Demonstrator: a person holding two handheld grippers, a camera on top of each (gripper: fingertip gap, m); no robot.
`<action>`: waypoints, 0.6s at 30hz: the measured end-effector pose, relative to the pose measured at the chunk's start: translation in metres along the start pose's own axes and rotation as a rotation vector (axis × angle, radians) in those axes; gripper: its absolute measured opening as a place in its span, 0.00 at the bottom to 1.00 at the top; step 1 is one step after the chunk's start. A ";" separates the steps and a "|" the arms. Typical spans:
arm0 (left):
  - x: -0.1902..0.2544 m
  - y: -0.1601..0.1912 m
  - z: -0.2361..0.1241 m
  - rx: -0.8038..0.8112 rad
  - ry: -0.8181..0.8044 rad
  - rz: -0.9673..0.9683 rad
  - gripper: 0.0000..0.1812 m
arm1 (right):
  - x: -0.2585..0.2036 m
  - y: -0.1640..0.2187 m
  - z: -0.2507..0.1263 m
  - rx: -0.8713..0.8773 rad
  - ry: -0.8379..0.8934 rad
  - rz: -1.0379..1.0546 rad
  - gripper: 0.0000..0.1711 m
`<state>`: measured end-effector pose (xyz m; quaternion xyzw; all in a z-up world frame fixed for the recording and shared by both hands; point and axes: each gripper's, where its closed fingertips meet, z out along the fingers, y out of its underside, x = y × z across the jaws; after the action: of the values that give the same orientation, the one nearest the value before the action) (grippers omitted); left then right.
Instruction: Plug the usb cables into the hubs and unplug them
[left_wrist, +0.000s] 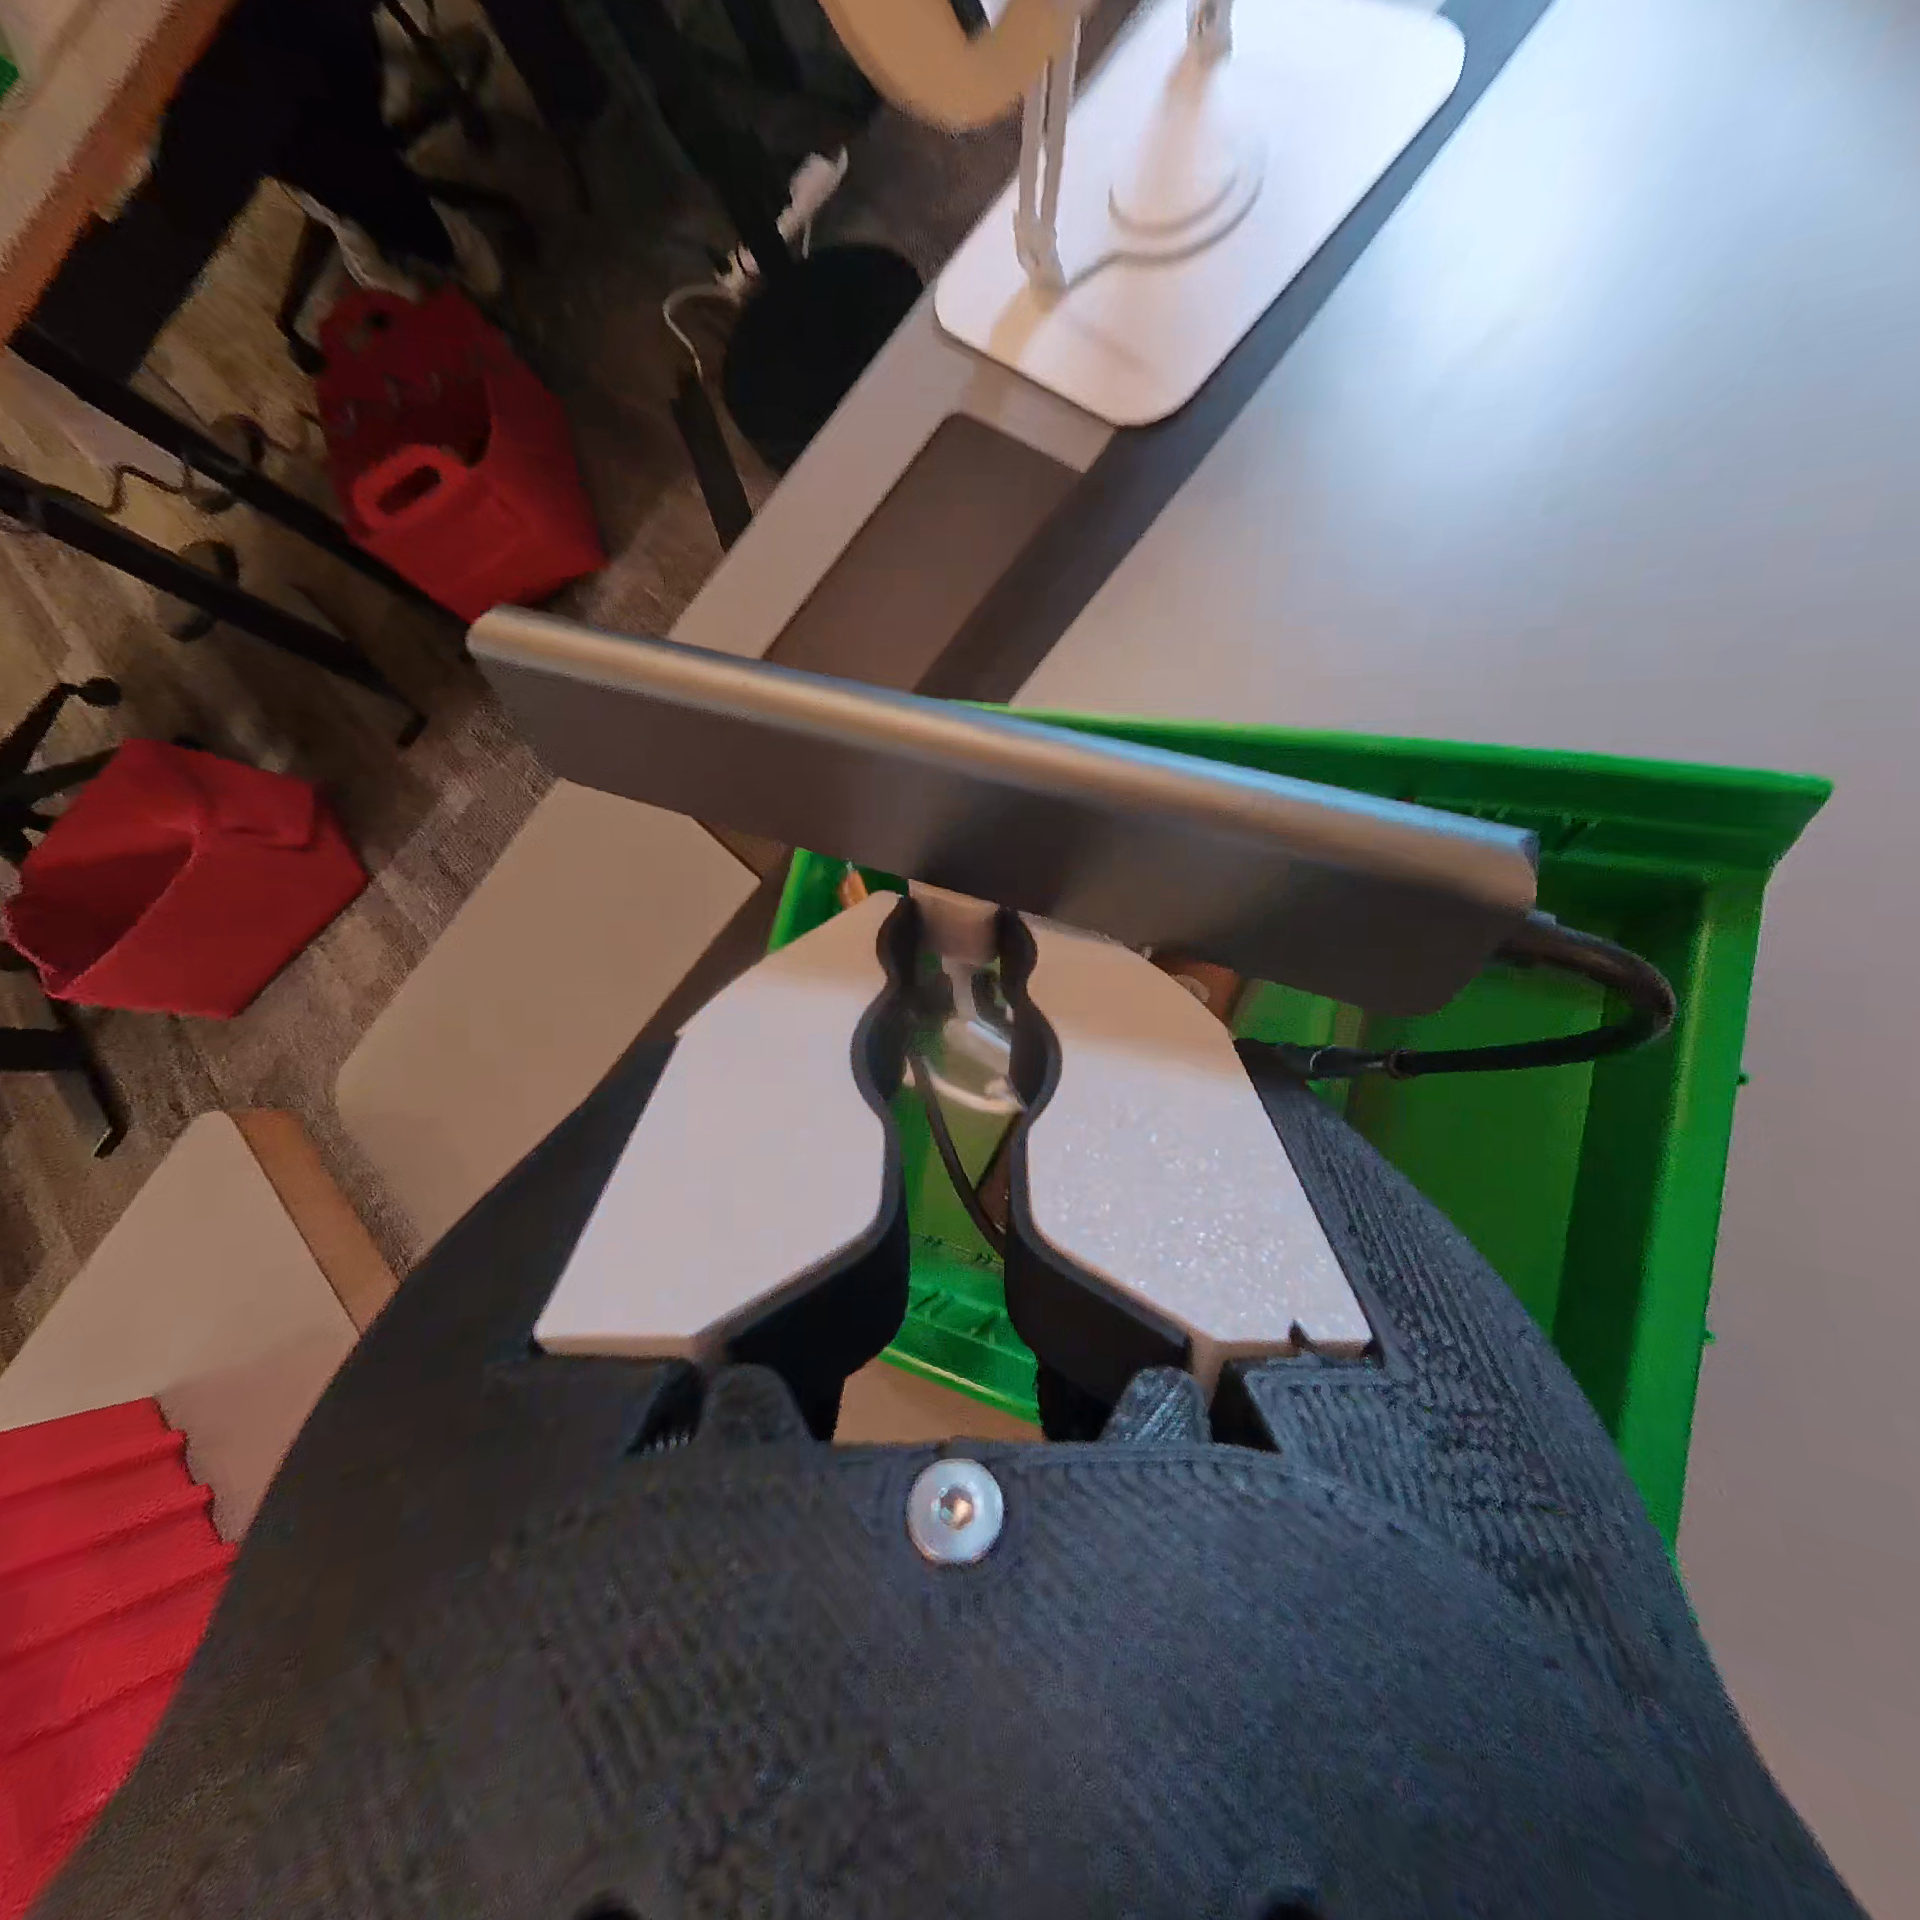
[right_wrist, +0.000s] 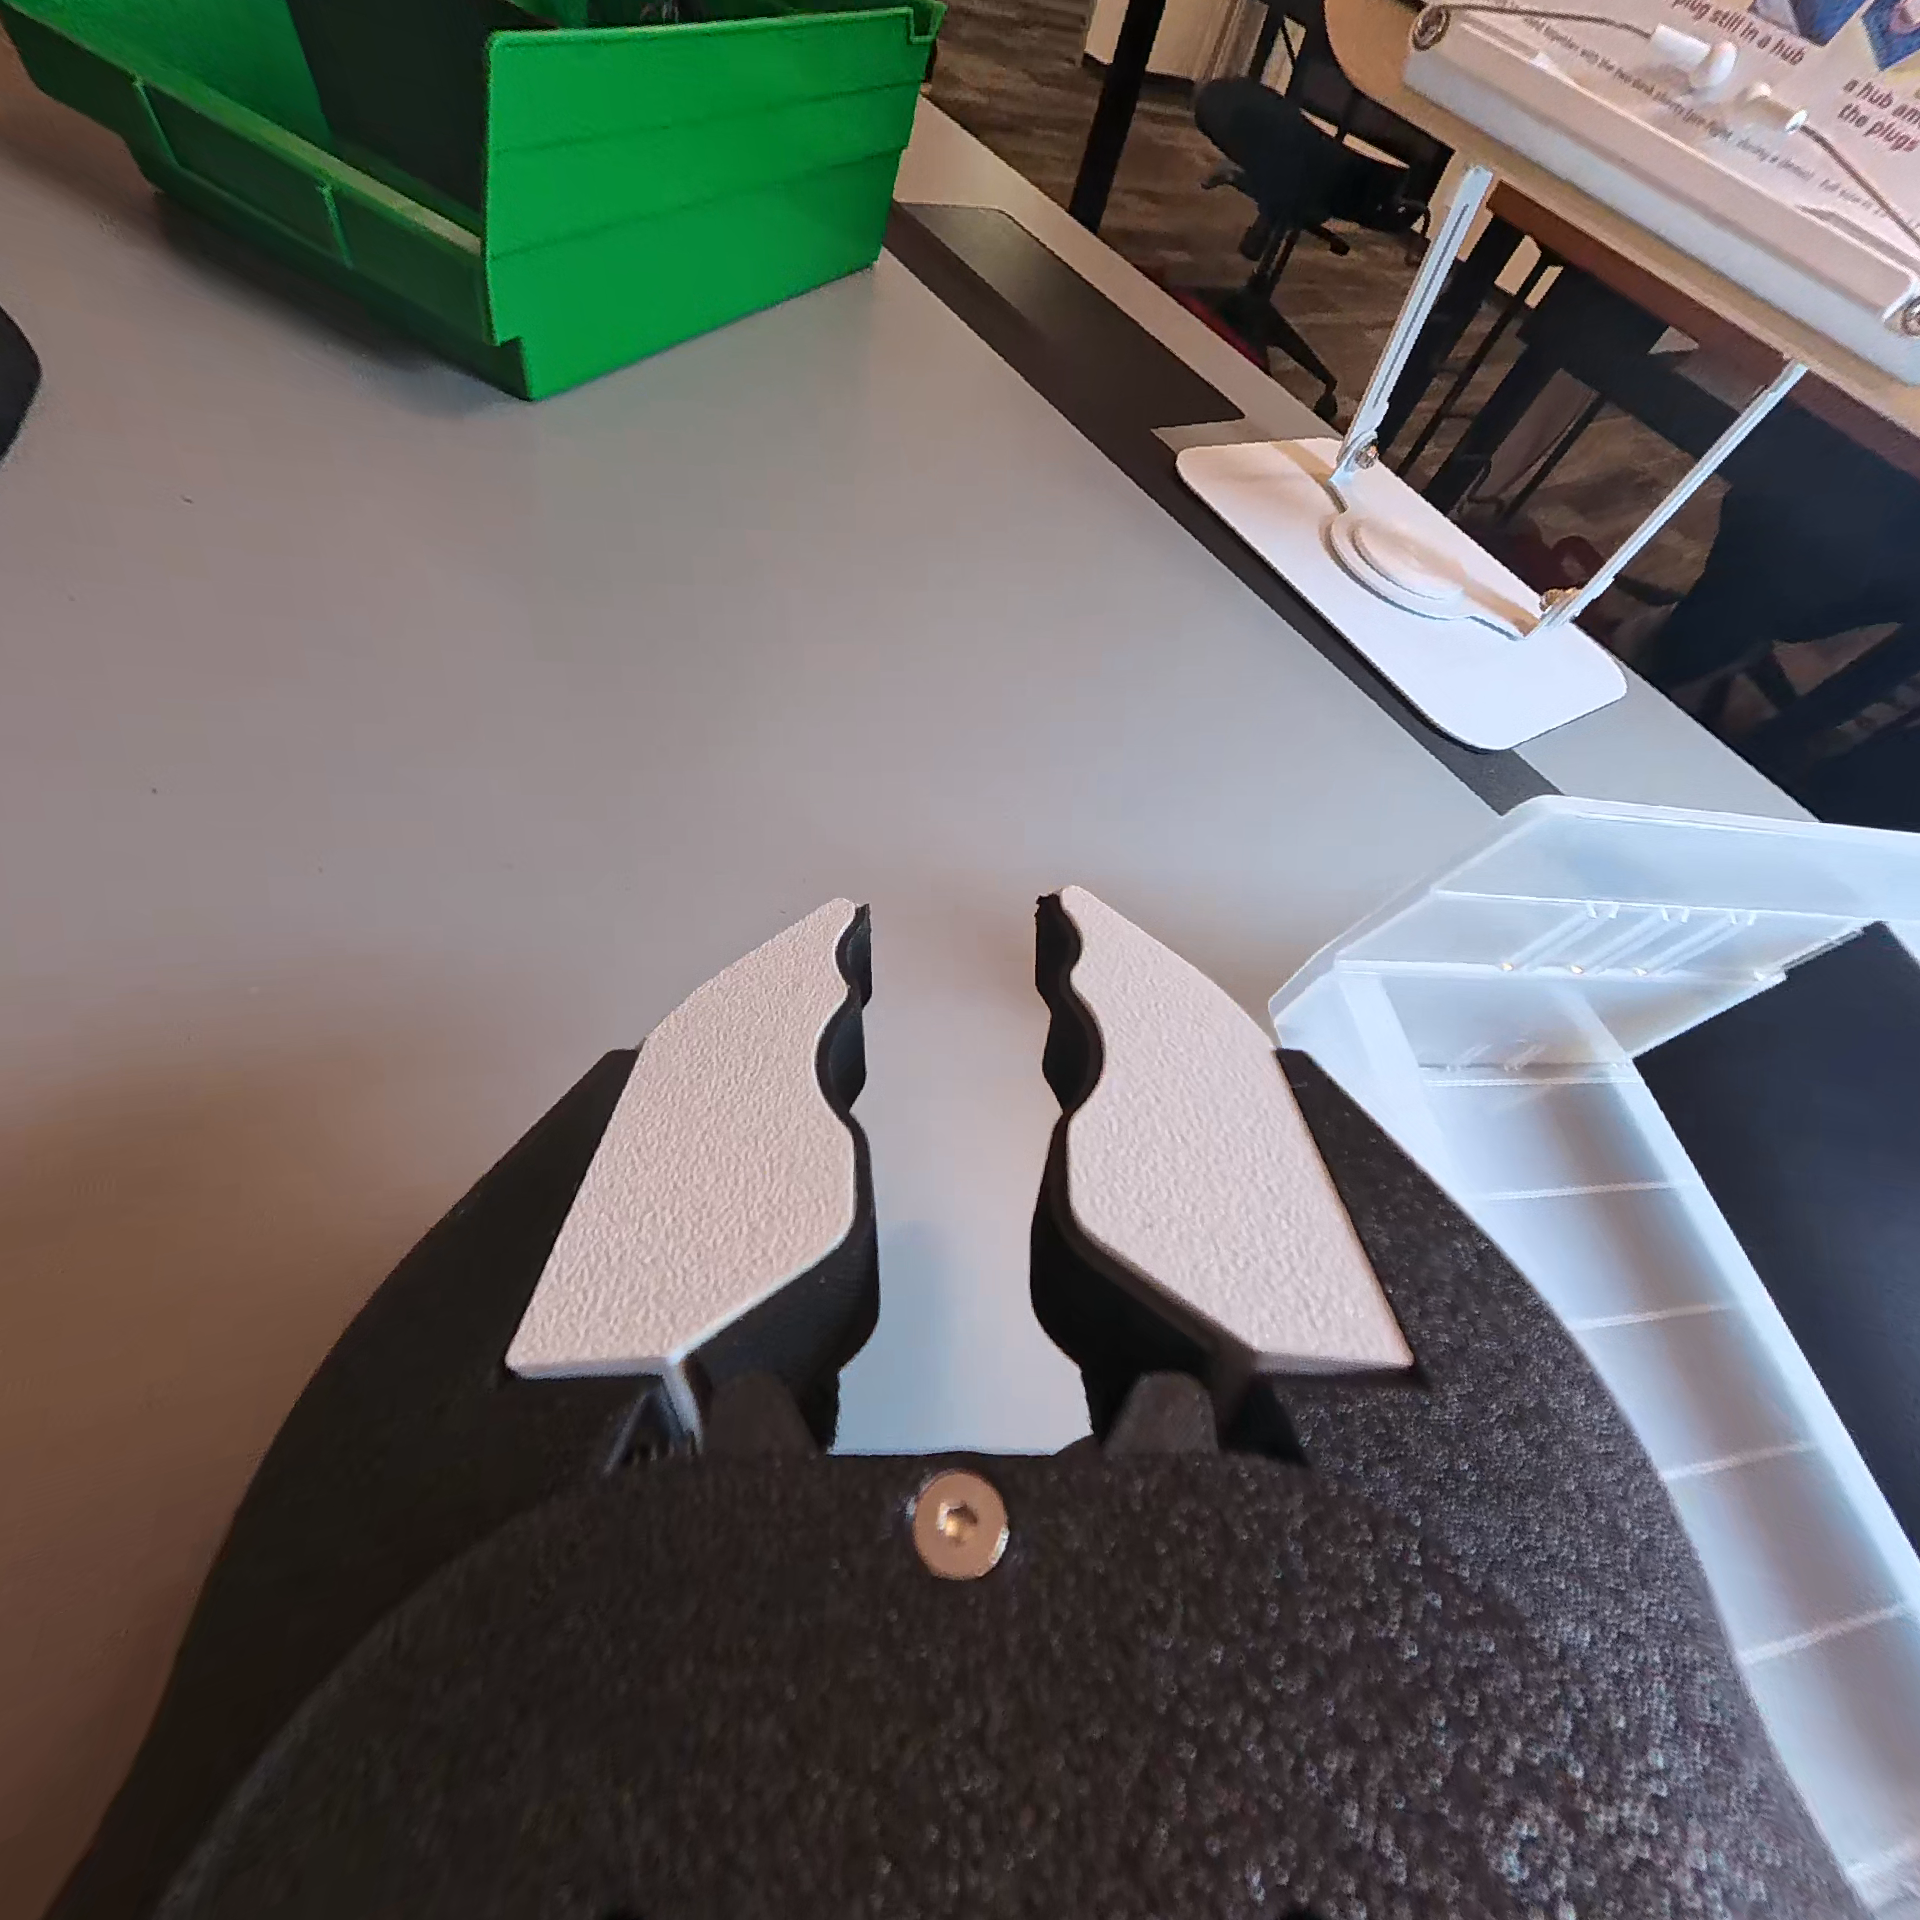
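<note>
Left gripper (left_wrist: 956, 935) clamped on hub (left_wrist: 997, 821) mid-frame, lifted over green bin (left_wrist: 1621, 1039), likely presenting ports. Right gripper (right_wrist: 954, 914) fingers narrowly apart, empty, over table (right_wrist: 520, 727).

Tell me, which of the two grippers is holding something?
The left gripper: its fingers are shut on a grey hub, lifted above the green bin. The right gripper is open, with only bare table between its fingers.

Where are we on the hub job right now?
Done: the left claw has the grey hub lifted above the green bin, its own black lead dangling. In hand: only that hub. The right claw is open and empty over the table. Left: fetching a cable, plugging, unplugging.
</note>
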<state>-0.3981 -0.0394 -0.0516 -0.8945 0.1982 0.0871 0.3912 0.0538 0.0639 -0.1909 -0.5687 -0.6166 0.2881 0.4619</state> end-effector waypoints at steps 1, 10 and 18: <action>-0.003 -0.005 -0.005 0.020 -0.010 0.000 0.09 | 0.000 0.001 0.001 -0.001 -0.004 0.006 0.18; -0.010 -0.049 -0.035 0.167 -0.043 0.025 0.09 | -0.004 0.005 0.003 -0.017 -0.019 0.003 0.17; -0.002 -0.093 -0.067 0.435 0.000 0.010 0.09 | -0.004 0.007 0.002 -0.017 -0.020 0.006 0.17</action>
<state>-0.3605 -0.0313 0.0563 -0.7880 0.2167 0.0442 0.5746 0.0548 0.0618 -0.1986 -0.5713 -0.6220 0.2900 0.4501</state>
